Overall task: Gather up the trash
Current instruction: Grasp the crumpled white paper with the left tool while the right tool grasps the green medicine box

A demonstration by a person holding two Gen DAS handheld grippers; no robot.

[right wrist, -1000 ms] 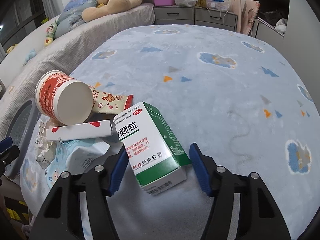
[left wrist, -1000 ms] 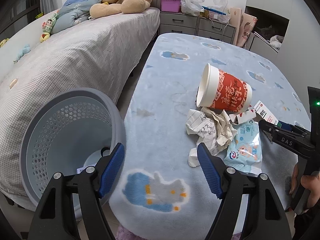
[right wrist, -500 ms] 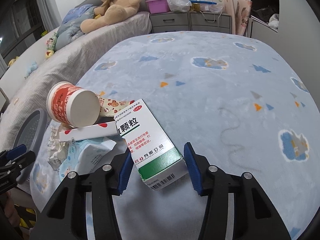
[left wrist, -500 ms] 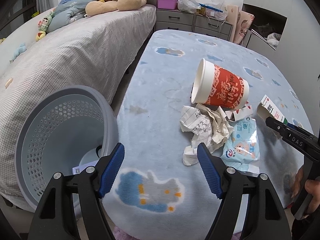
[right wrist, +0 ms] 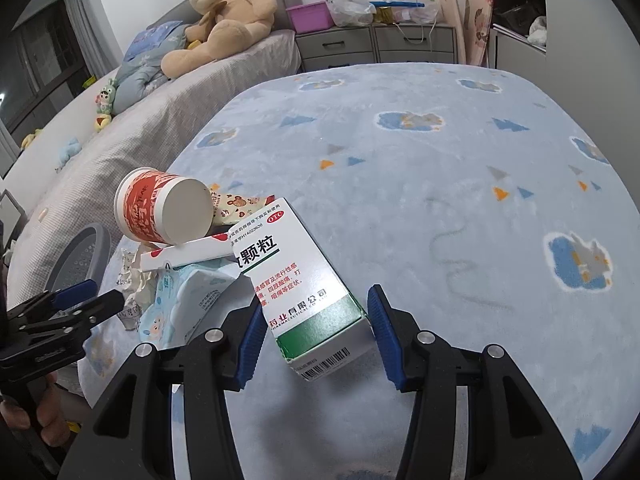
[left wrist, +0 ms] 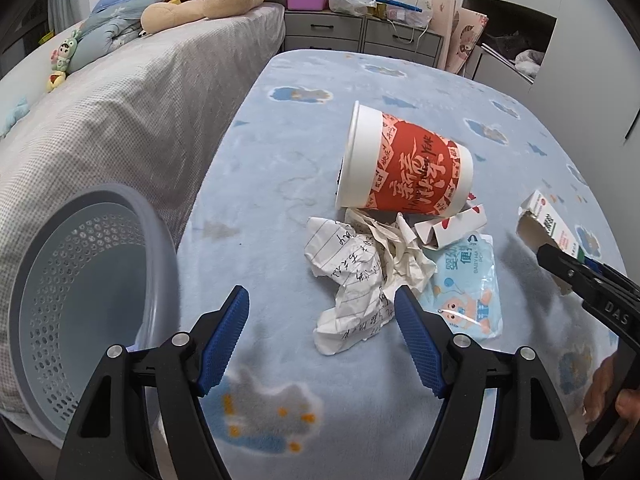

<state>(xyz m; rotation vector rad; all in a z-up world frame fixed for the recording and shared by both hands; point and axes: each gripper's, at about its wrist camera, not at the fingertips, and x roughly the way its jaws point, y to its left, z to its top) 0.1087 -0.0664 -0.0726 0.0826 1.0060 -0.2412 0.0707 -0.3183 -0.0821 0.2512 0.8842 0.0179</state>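
Trash lies in a pile on a blue blanket: a red and white paper cup (left wrist: 404,172) on its side, crumpled lined paper (left wrist: 360,280), a wipes packet (left wrist: 466,284), a small flat white box (left wrist: 452,226) and a snack wrapper (right wrist: 240,206). My right gripper (right wrist: 316,332) is shut on a white and green medicine box (right wrist: 300,276) and holds it tilted, its far end lifted; it also shows in the left wrist view (left wrist: 550,232). My left gripper (left wrist: 322,336) is open and empty, just in front of the crumpled paper. A grey perforated bin (left wrist: 80,300) stands at its left.
A grey bed (left wrist: 120,100) with a teddy bear (right wrist: 224,20) and small toys runs along the left. Grey drawers (left wrist: 360,36) with bags and a purple tub stand at the back. The blanket (right wrist: 460,184) stretches far to the right.
My right gripper has closed on the medicine box and lifted it. My left gripper has moved forward and right, from the bin toward the crumpled paper.
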